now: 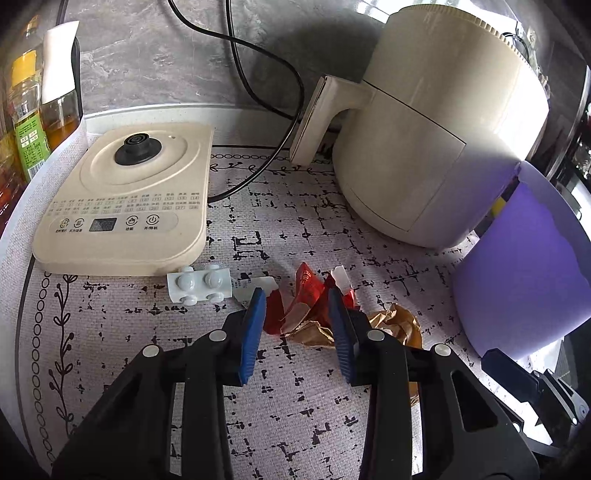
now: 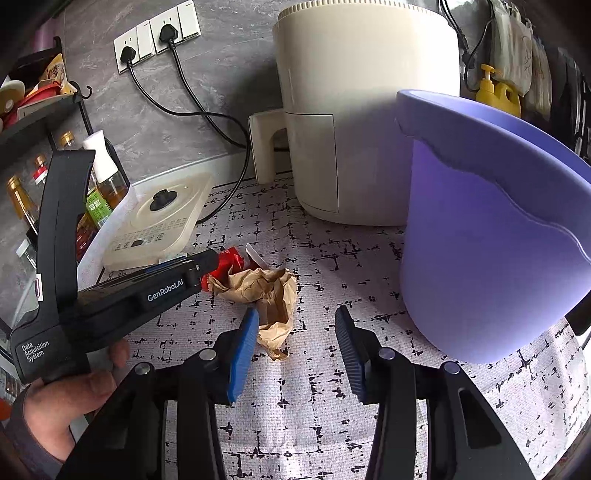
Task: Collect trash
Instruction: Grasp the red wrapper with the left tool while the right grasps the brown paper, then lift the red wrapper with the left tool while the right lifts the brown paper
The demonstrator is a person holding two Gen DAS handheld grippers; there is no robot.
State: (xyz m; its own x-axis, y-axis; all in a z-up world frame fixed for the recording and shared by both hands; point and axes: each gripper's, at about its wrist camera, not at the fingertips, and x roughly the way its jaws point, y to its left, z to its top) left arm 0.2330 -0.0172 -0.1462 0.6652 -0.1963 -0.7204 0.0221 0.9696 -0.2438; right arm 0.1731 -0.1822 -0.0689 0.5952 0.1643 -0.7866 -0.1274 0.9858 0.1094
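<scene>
A red crumpled wrapper (image 1: 304, 295) lies on the patterned mat, with a crumpled brown paper (image 1: 395, 323) just right of it. My left gripper (image 1: 297, 301) is open, its blue fingers on either side of the red wrapper. A white blister pack (image 1: 197, 285) and a white scrap (image 1: 258, 286) lie to the left. In the right wrist view the brown paper (image 2: 266, 291) and red wrapper (image 2: 227, 264) lie ahead. My right gripper (image 2: 297, 319) is open and empty, its left finger beside the paper. A purple bin (image 2: 491, 236) stands at right; it also shows in the left wrist view (image 1: 524, 266).
A cream air fryer (image 1: 439, 136) stands behind the trash. A cream kettle base (image 1: 129, 199) sits at left with black cords (image 1: 258, 110) behind. Oil bottles (image 1: 26, 110) stand at far left. Wall sockets (image 2: 159, 33) are on the grey wall.
</scene>
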